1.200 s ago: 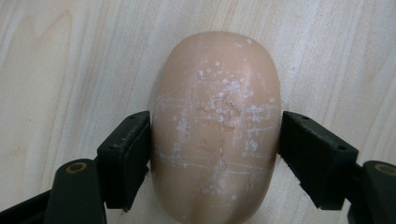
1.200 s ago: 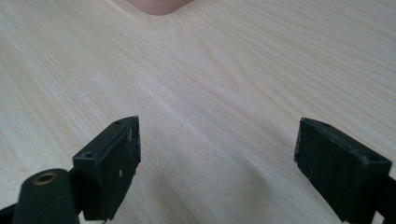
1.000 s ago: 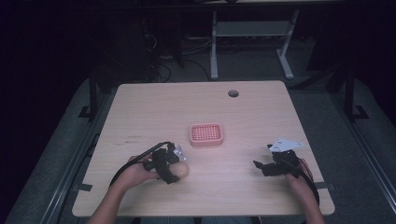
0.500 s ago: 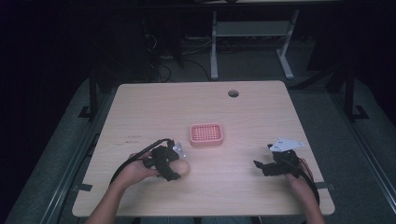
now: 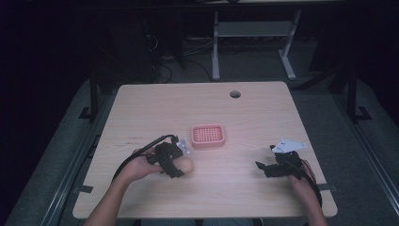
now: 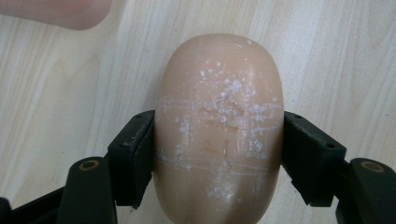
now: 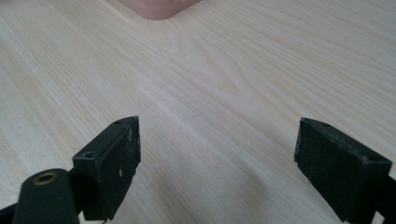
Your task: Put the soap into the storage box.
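Clamping a tan, egg-shaped object between its two jaws, the left gripper rests low on the wooden table. A pink tray lies just beyond it. The right gripper is well apart, jaws spread wide over bare wood, holding nothing.

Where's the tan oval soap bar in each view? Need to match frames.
High view: tan oval soap bar lies left of centre on the table, at the left claw.
Left gripper view: centre, clamped between both jaws.
Right gripper view: I cannot place it here.
Shared landmark: the pale wooden tabletop, plus the pink slotted plastic soap dish corner.
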`<state>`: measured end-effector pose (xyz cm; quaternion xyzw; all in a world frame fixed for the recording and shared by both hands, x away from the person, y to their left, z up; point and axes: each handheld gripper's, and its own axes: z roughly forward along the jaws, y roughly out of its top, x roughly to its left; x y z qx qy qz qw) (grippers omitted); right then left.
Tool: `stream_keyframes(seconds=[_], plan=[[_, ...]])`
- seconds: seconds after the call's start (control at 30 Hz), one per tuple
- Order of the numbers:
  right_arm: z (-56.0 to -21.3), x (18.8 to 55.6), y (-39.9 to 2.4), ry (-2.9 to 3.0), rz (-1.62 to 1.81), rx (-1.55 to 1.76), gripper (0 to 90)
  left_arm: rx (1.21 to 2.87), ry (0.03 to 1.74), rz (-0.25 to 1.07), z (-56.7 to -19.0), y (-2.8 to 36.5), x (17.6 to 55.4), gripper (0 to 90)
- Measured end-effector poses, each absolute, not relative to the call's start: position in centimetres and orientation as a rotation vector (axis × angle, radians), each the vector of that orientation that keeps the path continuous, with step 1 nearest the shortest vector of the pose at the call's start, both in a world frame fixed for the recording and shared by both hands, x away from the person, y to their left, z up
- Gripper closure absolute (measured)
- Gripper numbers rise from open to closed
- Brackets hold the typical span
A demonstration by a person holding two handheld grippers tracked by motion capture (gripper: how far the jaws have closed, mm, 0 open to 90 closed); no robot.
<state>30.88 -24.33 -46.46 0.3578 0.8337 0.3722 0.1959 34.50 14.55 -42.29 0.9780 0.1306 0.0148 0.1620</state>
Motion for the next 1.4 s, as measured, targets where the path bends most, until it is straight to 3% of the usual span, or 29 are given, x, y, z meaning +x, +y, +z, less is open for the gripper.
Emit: stream_keyframes(seconds=[1.4], plan=[[-46.3, 30.9, -24.4, 2.328, 1.059, 0.995, 13.9, 2.804, 0.343, 0.059, -40.4, 12.8, 38.1, 31.7]])
